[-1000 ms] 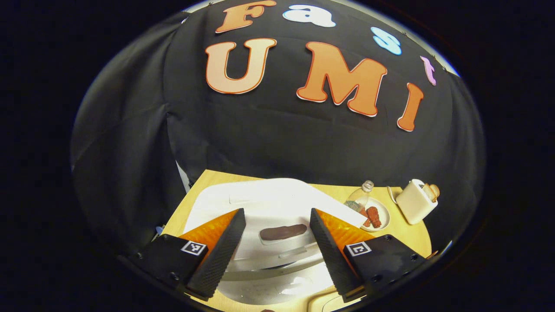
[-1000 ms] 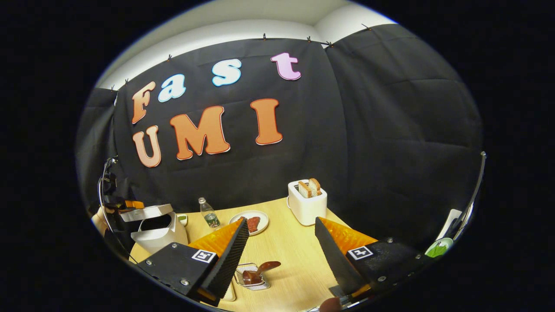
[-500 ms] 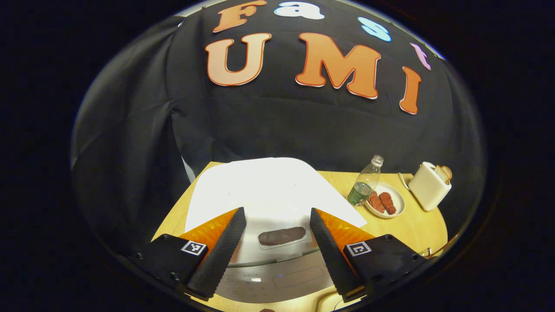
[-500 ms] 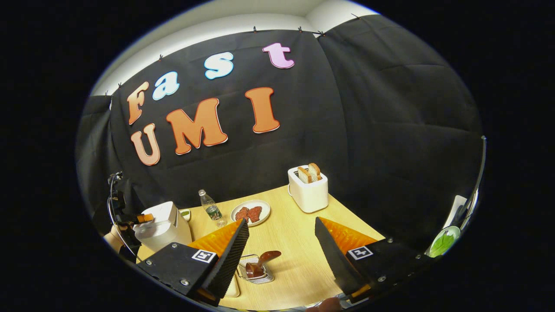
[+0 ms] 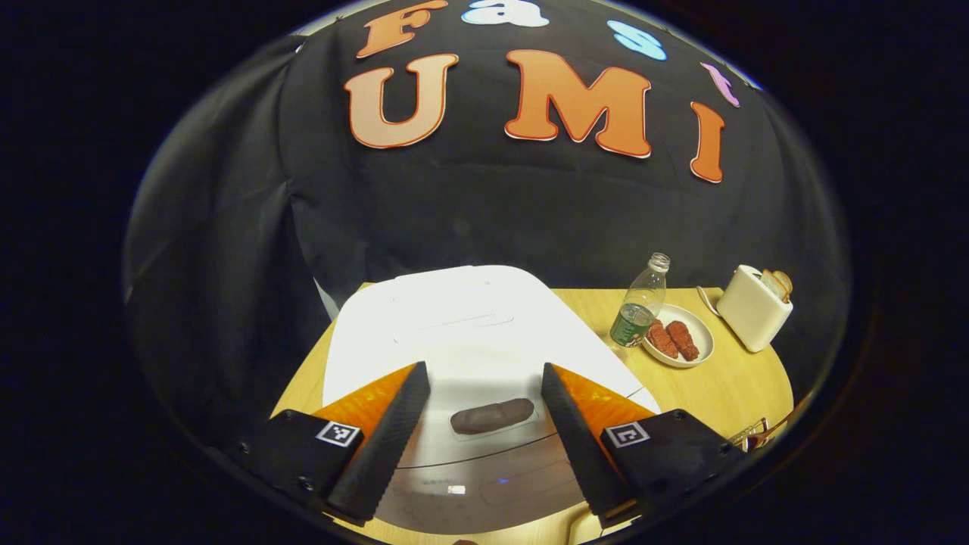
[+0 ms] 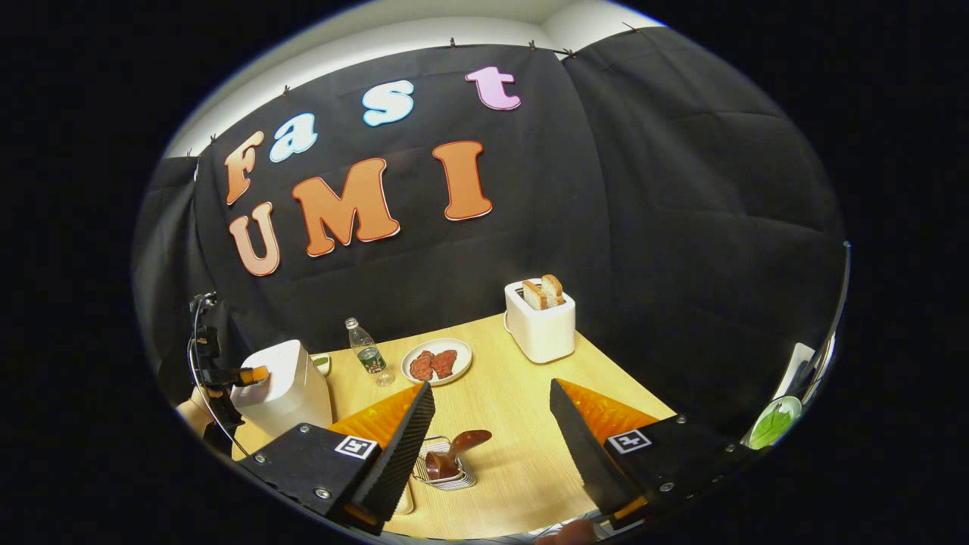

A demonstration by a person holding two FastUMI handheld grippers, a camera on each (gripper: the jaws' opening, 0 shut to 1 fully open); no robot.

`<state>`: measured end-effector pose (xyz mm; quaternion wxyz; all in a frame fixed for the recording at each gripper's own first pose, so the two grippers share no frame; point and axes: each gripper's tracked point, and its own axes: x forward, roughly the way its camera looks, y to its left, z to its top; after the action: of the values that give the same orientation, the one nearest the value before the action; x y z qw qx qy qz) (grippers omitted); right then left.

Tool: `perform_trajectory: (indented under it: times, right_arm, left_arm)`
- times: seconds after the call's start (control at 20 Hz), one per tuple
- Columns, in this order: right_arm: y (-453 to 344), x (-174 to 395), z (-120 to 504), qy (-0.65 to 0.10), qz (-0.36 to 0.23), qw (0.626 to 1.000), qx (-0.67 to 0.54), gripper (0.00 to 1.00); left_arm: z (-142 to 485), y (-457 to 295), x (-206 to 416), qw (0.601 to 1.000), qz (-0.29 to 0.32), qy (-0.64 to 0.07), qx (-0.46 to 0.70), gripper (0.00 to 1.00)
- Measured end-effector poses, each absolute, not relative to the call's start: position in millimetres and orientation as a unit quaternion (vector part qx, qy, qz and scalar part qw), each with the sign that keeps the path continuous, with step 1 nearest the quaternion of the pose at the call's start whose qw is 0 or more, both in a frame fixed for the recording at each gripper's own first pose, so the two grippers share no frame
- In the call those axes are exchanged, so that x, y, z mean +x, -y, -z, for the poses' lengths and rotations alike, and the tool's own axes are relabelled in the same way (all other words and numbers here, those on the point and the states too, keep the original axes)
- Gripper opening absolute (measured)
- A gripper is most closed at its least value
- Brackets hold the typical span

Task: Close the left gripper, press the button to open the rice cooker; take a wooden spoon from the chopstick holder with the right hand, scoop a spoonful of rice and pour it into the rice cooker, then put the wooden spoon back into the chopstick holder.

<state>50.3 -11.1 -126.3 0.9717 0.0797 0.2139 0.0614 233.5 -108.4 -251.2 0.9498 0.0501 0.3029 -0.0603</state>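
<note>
left gripper (image 5: 481, 424): fingers spread wide, nothing between them, hanging right above the rice cooker's front edge. From the right gripper view you can spot it way off at the left by the cooker (image 6: 246, 375), too small there to say much.
rice cooker (image 5: 469, 333): white, lid down, sitting at the left end of the table (image 5: 719, 386). The dark oval button (image 5: 492, 415) sits in the gap between the left gripper's fingers, no contact that I can see.
right gripper (image 6: 488, 446): also wide open, holding nothing, up over the near part of the table.
chopstick holder (image 6: 443, 463): little wire rack lying just beside the right gripper's left finger (image 6: 397, 446), lower down on the table.
wooden spoon (image 6: 458, 448): dark brown, resting in that holder, with one end poking up toward the right.
other stuff: water bottle (image 6: 366, 357), plate (image 6: 437, 361) with reddish-brown pieces just beside it, white toaster (image 6: 540, 327) with bread slices sticking out, further back.
</note>
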Motion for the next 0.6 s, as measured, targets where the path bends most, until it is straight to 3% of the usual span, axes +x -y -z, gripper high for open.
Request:
perform_trajectory:
  times: [0.25,0.6]
  right_arm:
    - [-2,67,80,-0.168,-0.080,0.981,0.060,0.95]
    - [-30,78,8,-0.107,-0.107,0.988,0.025,0.95]
  left_arm:
    - [175,105,217,0.967,0.067,-0.243,0.038,1.00]
    - [13,52,163,0.991,0.044,-0.127,0.007,1.00]
